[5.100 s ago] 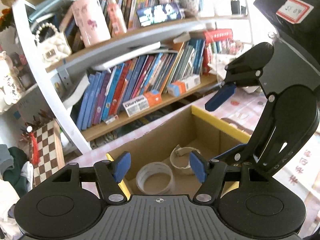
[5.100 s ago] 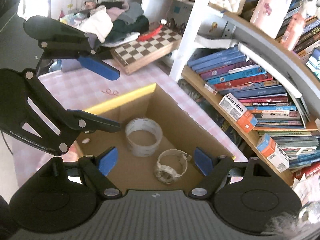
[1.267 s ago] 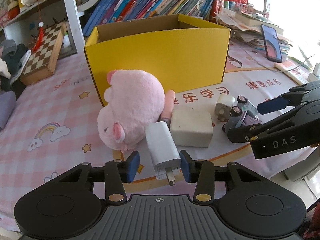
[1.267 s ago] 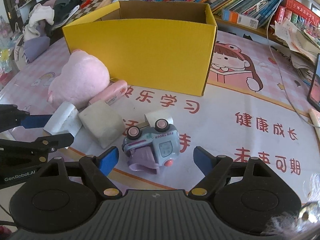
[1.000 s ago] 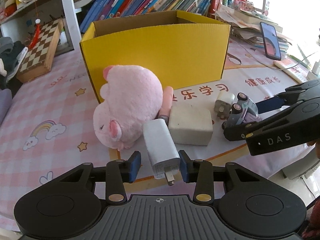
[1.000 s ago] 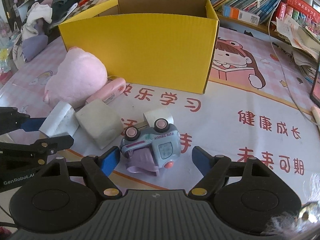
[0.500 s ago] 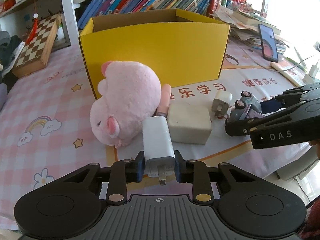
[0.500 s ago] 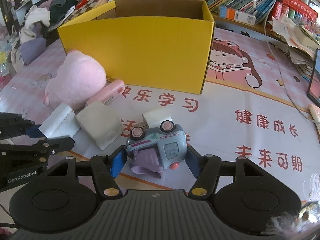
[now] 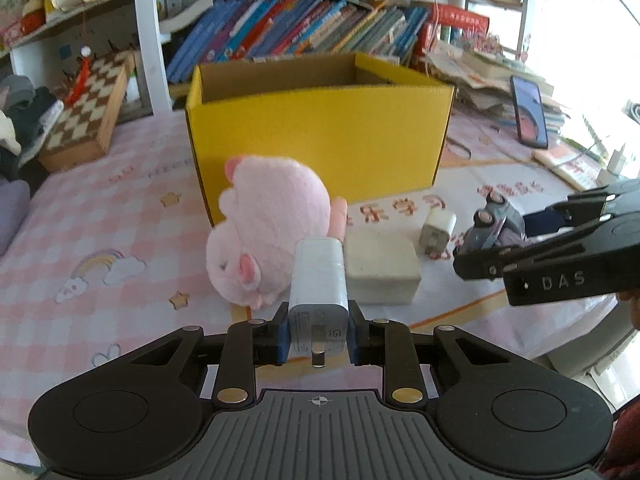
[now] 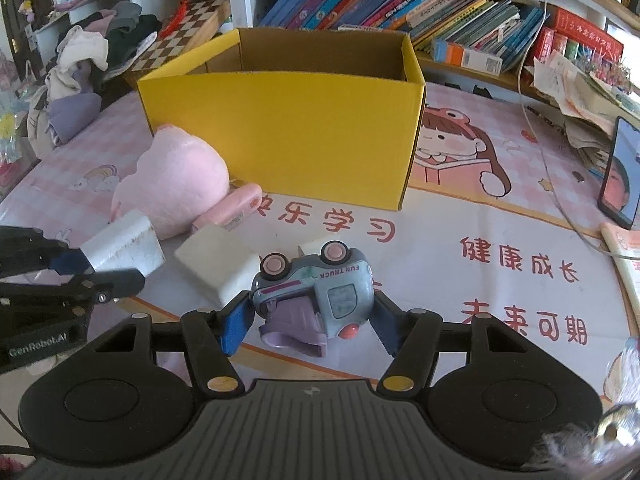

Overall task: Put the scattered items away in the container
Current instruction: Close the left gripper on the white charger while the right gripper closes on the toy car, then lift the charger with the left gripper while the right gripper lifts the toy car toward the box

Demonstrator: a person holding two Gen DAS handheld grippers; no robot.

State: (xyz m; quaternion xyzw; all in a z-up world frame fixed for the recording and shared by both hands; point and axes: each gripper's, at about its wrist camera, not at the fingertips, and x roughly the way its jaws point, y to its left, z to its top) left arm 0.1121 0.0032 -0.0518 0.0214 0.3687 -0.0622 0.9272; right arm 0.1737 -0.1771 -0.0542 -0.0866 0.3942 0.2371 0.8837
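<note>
- Left wrist view shows the left gripper (image 9: 318,338) with its blue pads pressed against both sides of a white charger (image 9: 319,286), prongs pointing back toward the camera.
- Just beyond the charger sits a pink plush toy (image 9: 268,236), touching a pale foam block (image 9: 380,268) on its right; a pink tube (image 9: 338,216) pokes out between them.
- Farther right, a small white plug (image 9: 438,232) rests on the mat, near the toy truck (image 9: 490,224) that the right gripper (image 9: 520,240) has clamped.
- Right wrist view shows the right gripper (image 10: 310,318) with both fingers tight against the grey-blue toy truck (image 10: 316,284), which lies tipped with its pink wheels upward.
- At the left edge of that view, the left gripper (image 10: 92,268) carries the white charger (image 10: 124,246).
- Behind all the items stands the yellow box (image 10: 280,136), open at the top; its contents are out of sight from here.
- Everything rests on a pink checked mat (image 10: 500,216) printed with a cartoon girl and red characters.
- A chessboard (image 9: 84,108) lies at the left, a bookshelf (image 9: 304,28) crosses the back, and a phone (image 9: 528,112) is propped at the right.
</note>
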